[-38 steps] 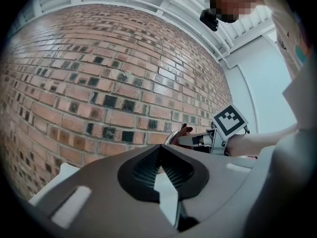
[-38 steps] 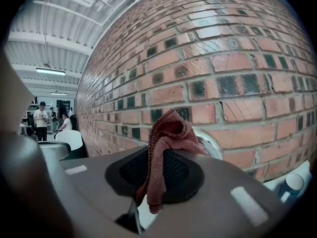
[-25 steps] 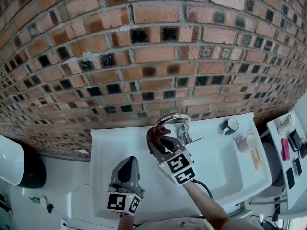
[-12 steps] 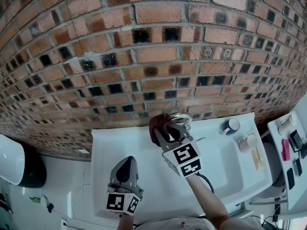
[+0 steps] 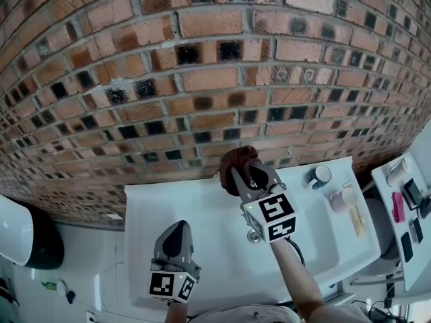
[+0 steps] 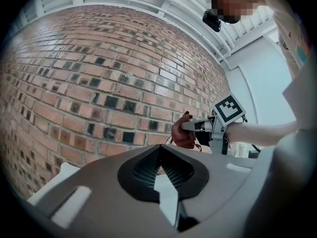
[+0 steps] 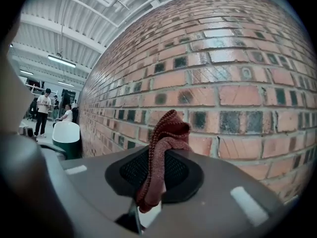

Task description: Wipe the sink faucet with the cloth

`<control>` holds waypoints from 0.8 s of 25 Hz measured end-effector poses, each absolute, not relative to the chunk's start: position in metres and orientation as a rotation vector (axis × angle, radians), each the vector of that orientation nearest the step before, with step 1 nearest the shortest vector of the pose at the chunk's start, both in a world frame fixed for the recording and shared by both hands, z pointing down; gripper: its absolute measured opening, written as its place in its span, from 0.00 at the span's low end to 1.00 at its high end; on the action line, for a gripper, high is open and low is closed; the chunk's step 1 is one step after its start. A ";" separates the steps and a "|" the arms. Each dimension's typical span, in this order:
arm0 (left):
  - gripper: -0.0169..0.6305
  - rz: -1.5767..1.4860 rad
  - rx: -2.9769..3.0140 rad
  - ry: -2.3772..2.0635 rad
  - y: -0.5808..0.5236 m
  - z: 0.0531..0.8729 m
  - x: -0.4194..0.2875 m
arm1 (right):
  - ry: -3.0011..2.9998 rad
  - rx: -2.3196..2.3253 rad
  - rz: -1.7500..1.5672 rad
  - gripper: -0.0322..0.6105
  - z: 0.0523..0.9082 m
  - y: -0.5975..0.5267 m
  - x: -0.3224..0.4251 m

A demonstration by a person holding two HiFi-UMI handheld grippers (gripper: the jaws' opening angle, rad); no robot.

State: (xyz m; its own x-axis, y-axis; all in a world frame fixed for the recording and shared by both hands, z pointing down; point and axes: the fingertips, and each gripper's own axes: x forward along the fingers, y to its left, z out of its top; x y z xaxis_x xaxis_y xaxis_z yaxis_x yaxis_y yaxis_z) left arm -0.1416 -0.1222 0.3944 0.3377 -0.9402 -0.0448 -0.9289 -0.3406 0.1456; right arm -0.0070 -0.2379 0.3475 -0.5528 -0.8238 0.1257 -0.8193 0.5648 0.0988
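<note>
My right gripper [image 5: 244, 175] is shut on a dark red cloth [image 5: 238, 159], held up at the back middle of the white sink [image 5: 155, 207], close to the brick wall. Cloth and gripper cover the faucet, so I cannot see it. In the right gripper view the cloth [image 7: 167, 129] sticks up bunched from between the jaws, with only bricks behind it. My left gripper [image 5: 178, 233] hangs over the sink's front left, jaws together and empty. From the left gripper view, the right gripper [image 6: 194, 126] and the cloth [image 6: 181, 135] show ahead against the wall.
A dark mug [image 5: 318, 175], a white cup [image 5: 343, 197] and a wooden brush [image 5: 357, 222] sit on the sink's right rim. A side shelf [image 5: 403, 210] with small items stands at the right. A white and dark bin [image 5: 20, 233] sits at the left. The brick wall [image 5: 202, 79] rises right behind.
The right gripper has carried the cloth up and to the right, from beside the faucet's arc to over it, covering the faucet. The left gripper has stayed put.
</note>
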 end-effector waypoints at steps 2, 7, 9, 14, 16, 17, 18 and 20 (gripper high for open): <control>0.03 -0.185 2.491 -1.743 -0.122 0.394 -0.141 | -2.616 1.449 -0.028 0.13 0.347 -0.243 0.010; 0.03 -0.180 2.493 -1.734 -0.124 0.395 -0.138 | -2.570 1.560 0.016 0.13 0.350 -0.252 0.045; 0.03 -0.175 2.490 -1.733 -0.125 0.396 -0.138 | -2.544 1.596 0.030 0.13 0.354 -0.255 0.057; 0.03 -0.161 2.486 -1.725 -0.127 0.402 -0.137 | -2.440 1.682 0.090 0.13 0.378 -0.257 0.091; 0.03 -0.156 2.487 -1.719 -0.129 0.404 -0.135 | -2.380 1.702 0.123 0.13 0.394 -0.259 0.104; 0.03 -0.154 2.488 -1.715 -0.129 0.405 -0.134 | -2.344 1.703 0.140 0.13 0.404 -0.259 0.110; 0.03 -0.152 2.489 -1.711 -0.130 0.406 -0.133 | -2.307 1.692 0.159 0.13 0.417 -0.260 0.114; 0.03 -0.145 2.489 -1.705 -0.131 0.407 -0.132 | -2.243 1.639 0.201 0.13 0.445 -0.260 0.114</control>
State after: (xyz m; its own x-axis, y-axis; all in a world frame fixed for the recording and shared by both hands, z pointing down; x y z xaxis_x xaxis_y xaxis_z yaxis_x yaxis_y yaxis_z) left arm -0.1321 -0.1310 0.4072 0.3607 -0.9326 -0.0106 -0.9210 -0.3580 0.1537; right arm 0.1143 -0.2595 0.4453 -0.2663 -0.8929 0.3631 -0.9431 0.3191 0.0930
